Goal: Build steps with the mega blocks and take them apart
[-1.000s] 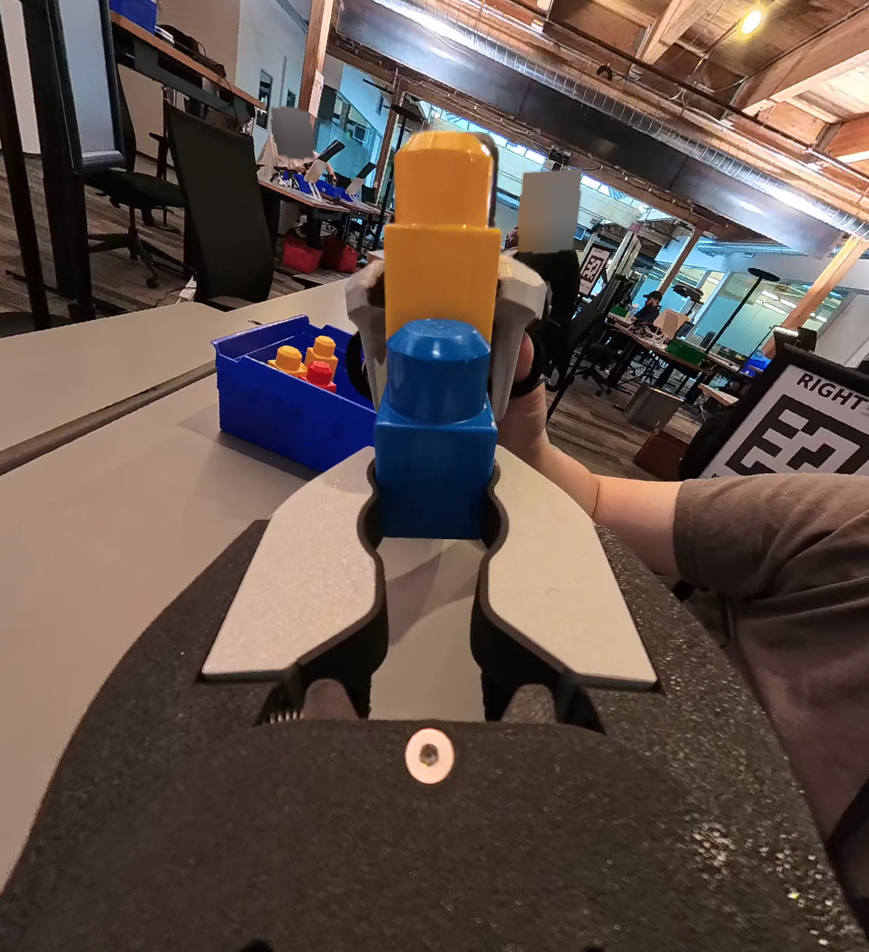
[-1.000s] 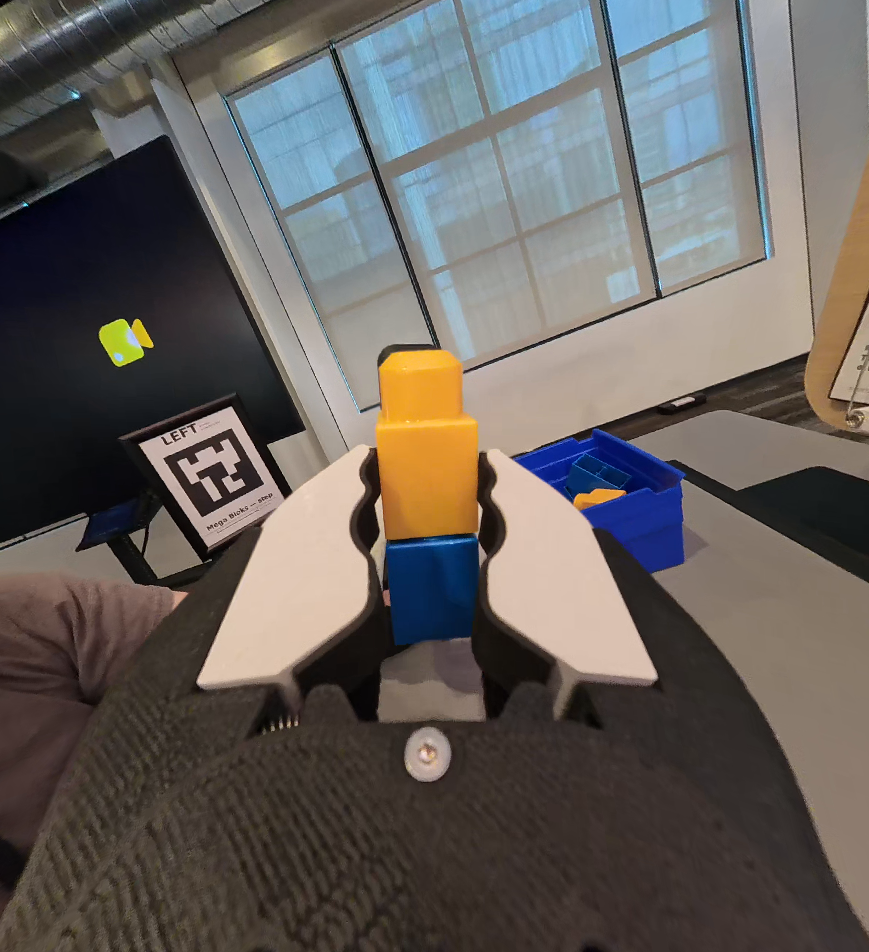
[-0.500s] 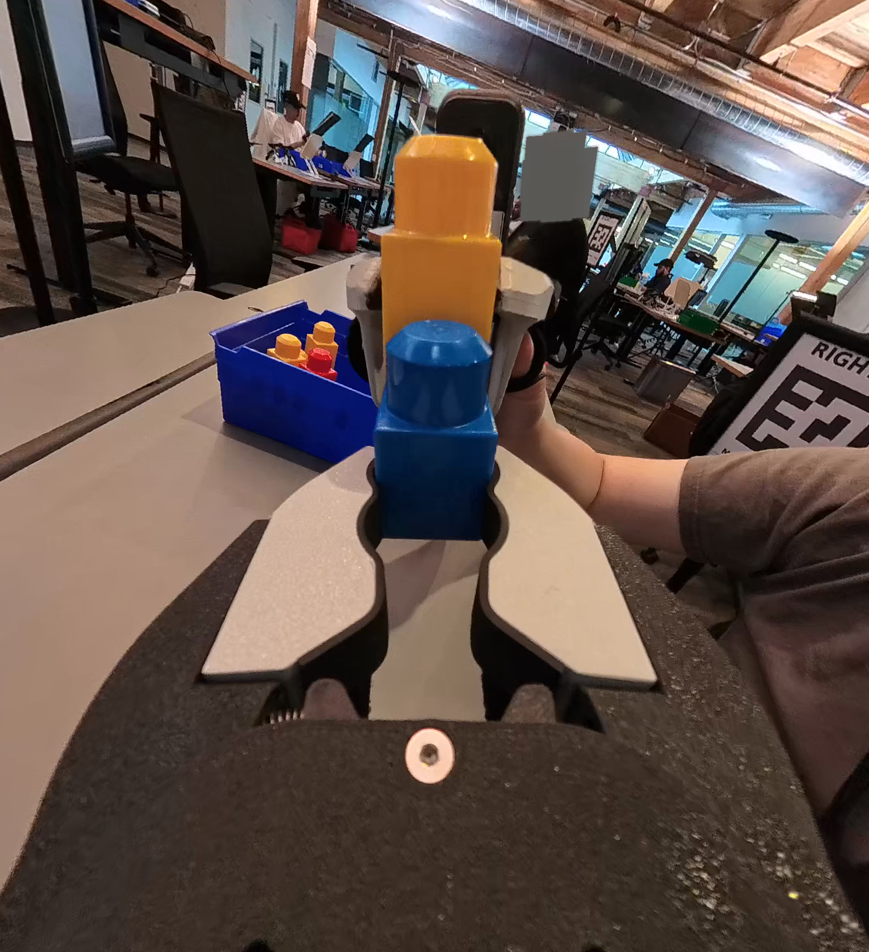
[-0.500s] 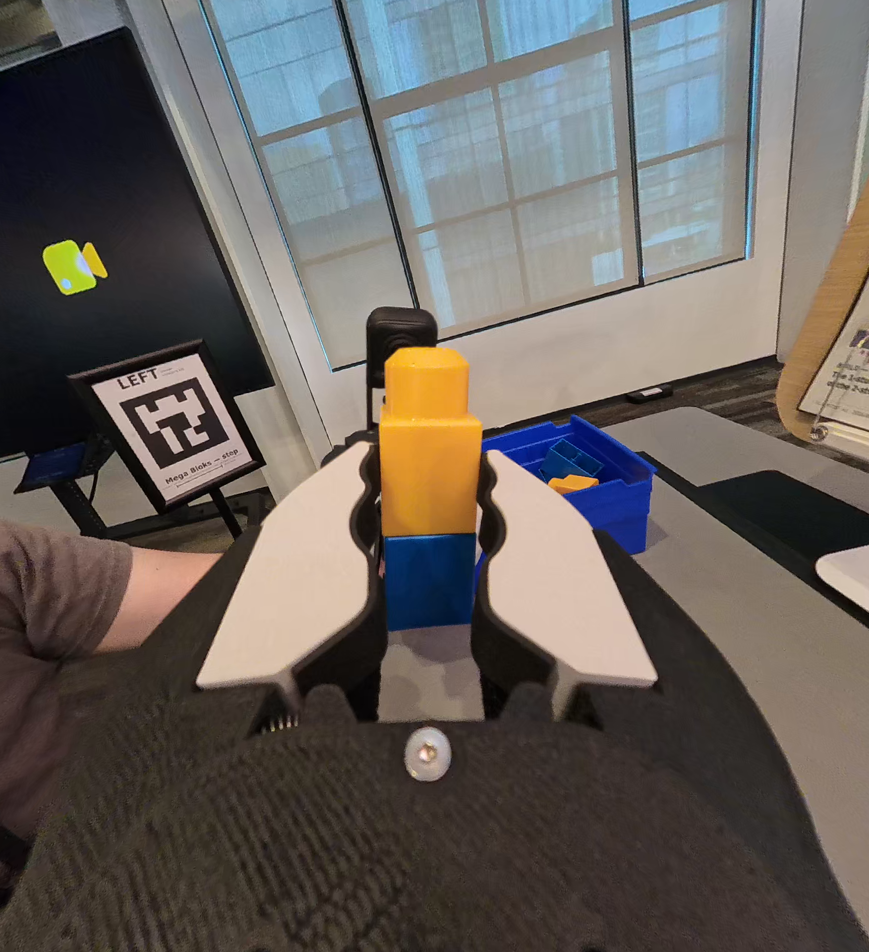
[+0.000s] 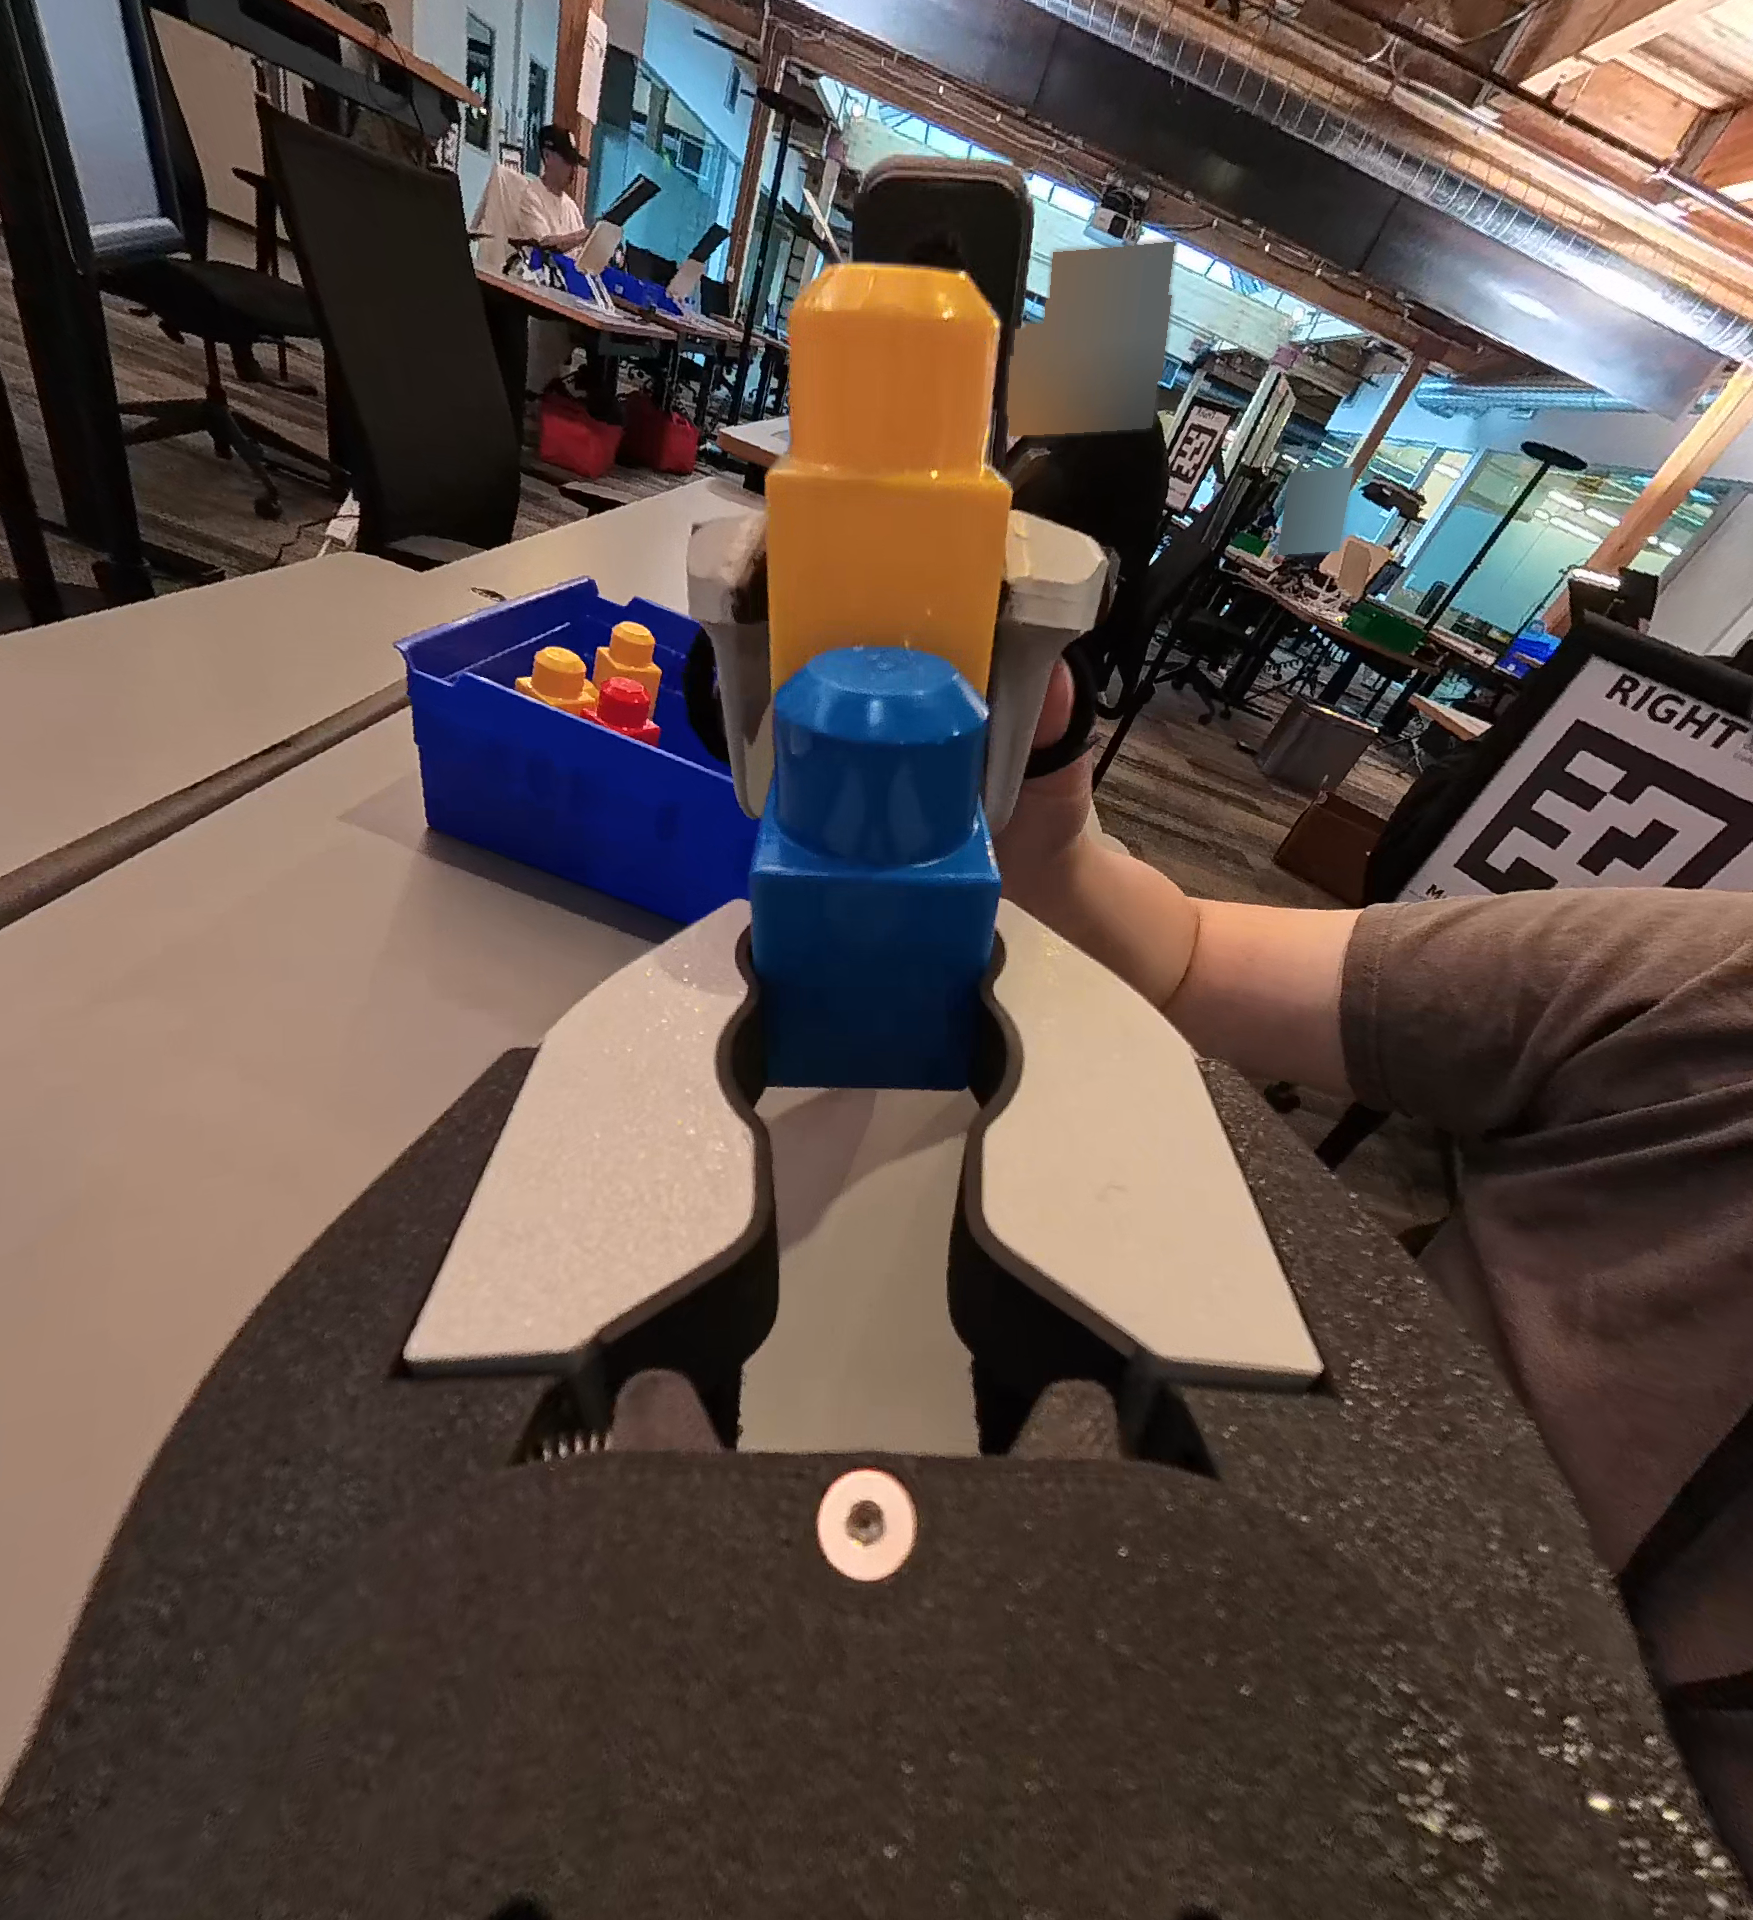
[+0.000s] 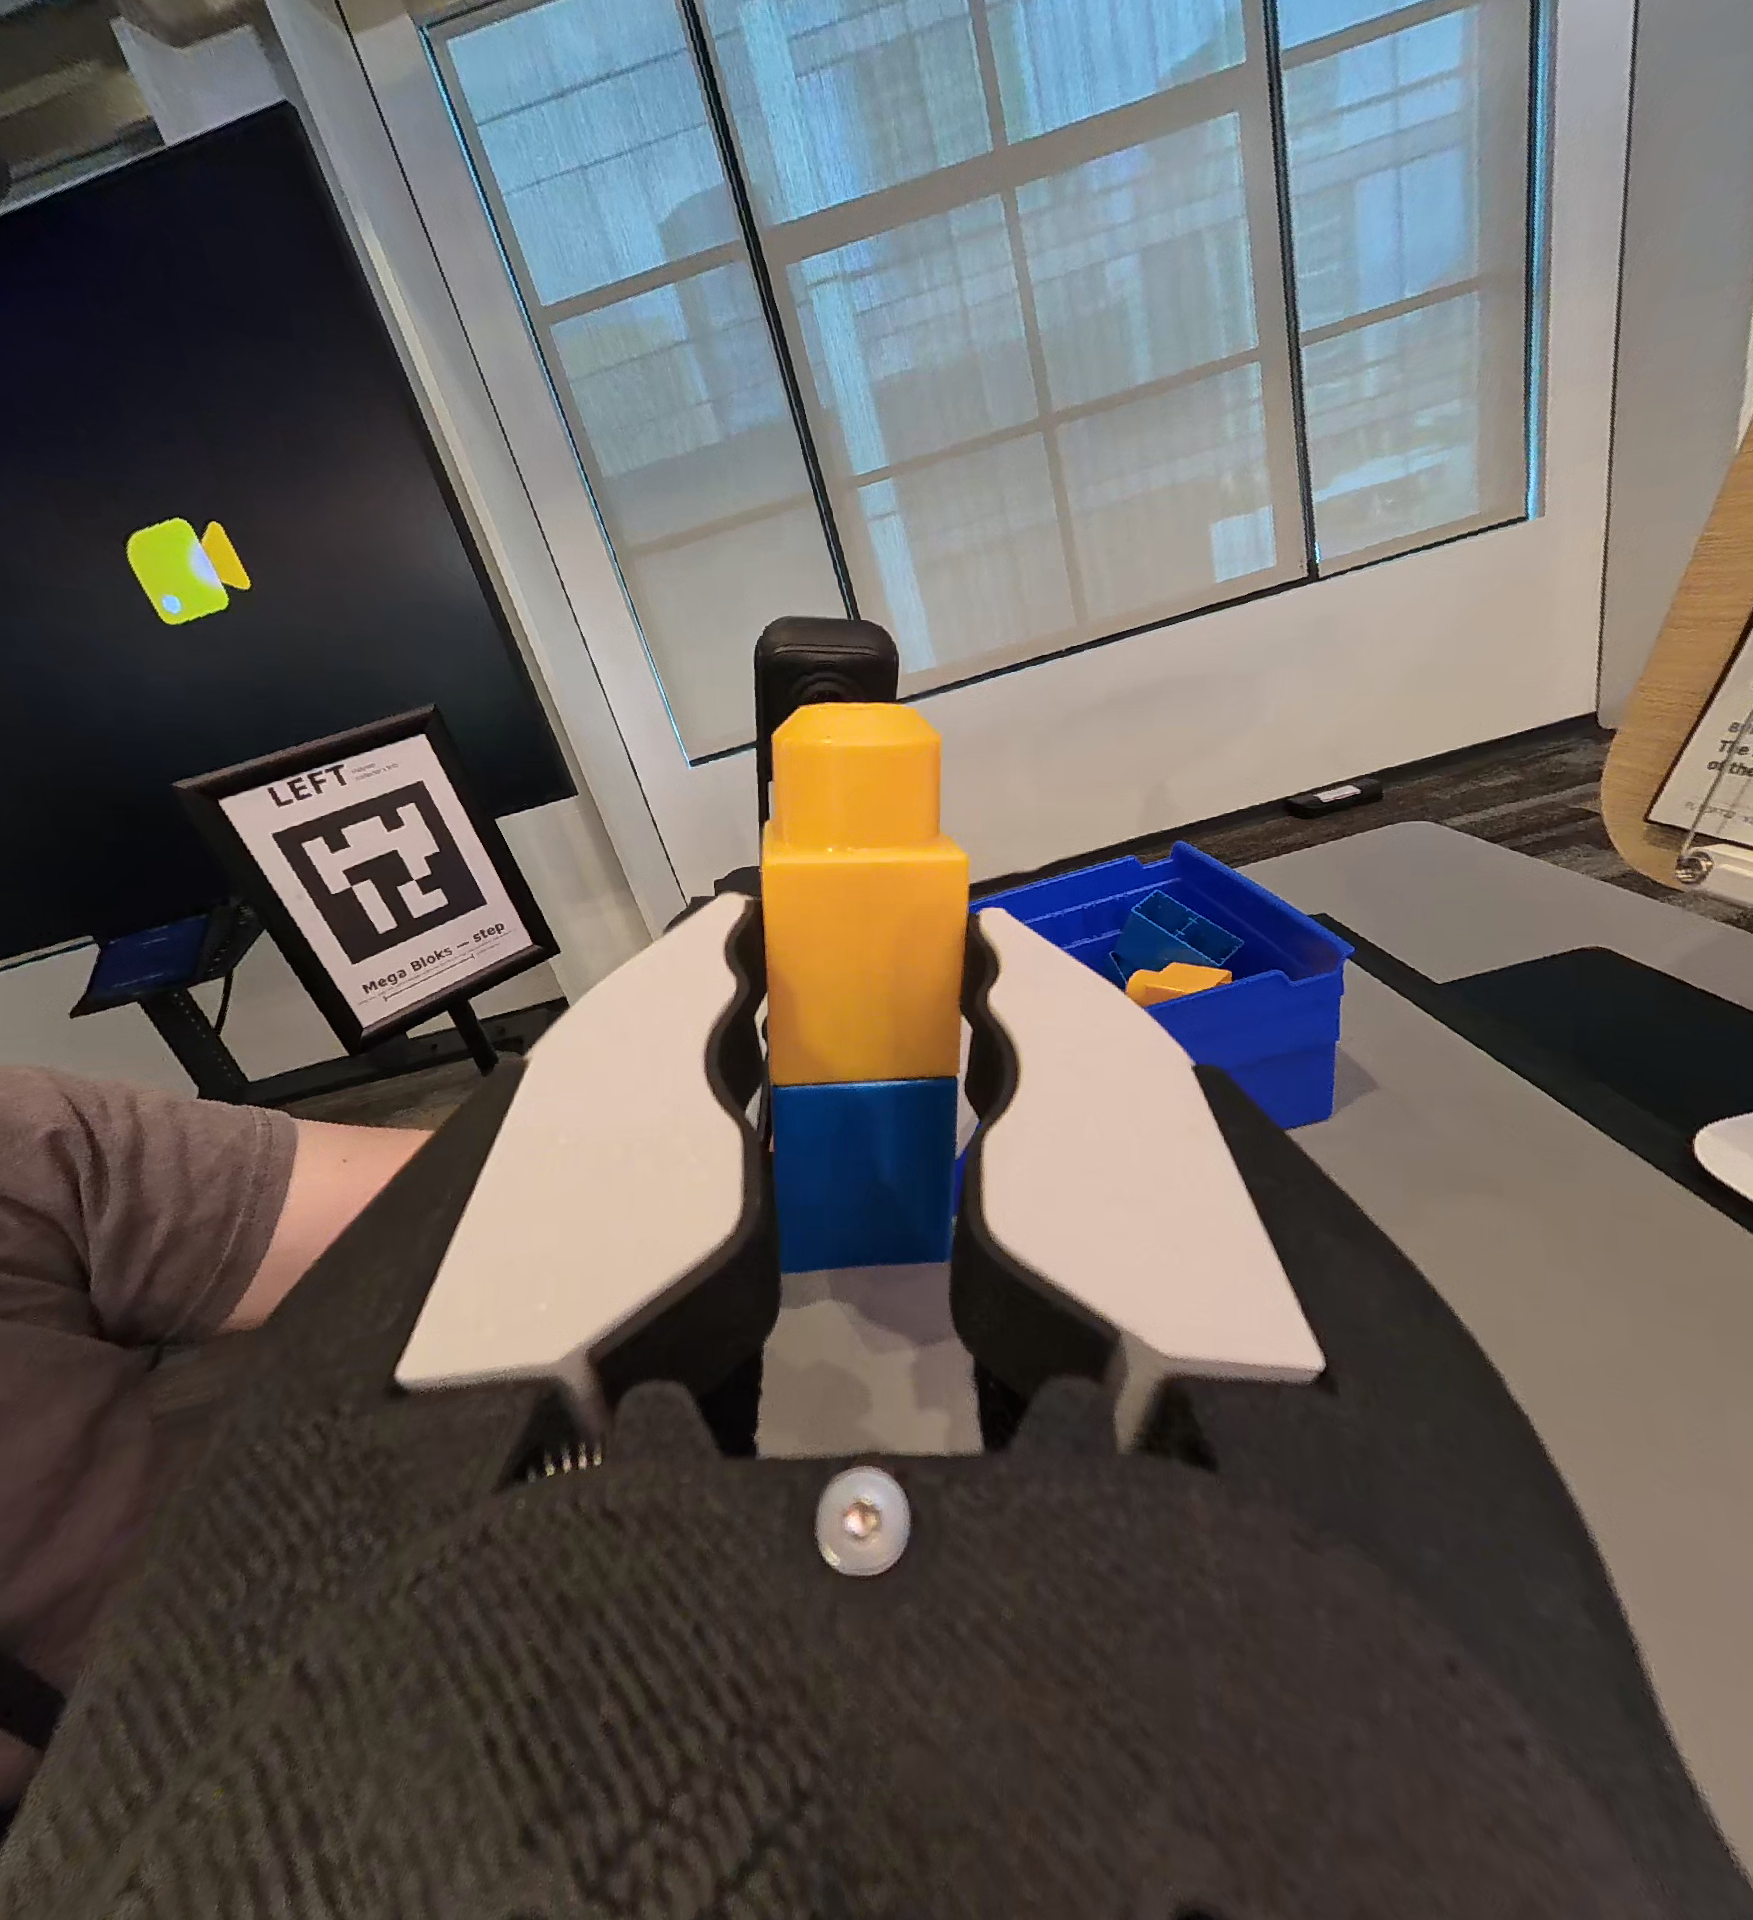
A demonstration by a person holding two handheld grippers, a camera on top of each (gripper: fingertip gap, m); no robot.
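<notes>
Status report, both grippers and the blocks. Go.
Left gripper shut on blue block. Right gripper shut on yellow block. Blocks joined, yellow raised a step, held above the table. Nothing in the way.

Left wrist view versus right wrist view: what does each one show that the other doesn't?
Only the left wrist view shows the blue block's stud, the blue bin holding small yellow and red blocks, and the right gripper from the front. Only the right wrist view shows the window, the dark screen and another blue bin. Both show the yellow block stacked on the blue block, gripped from opposite sides above the grey table.
</notes>
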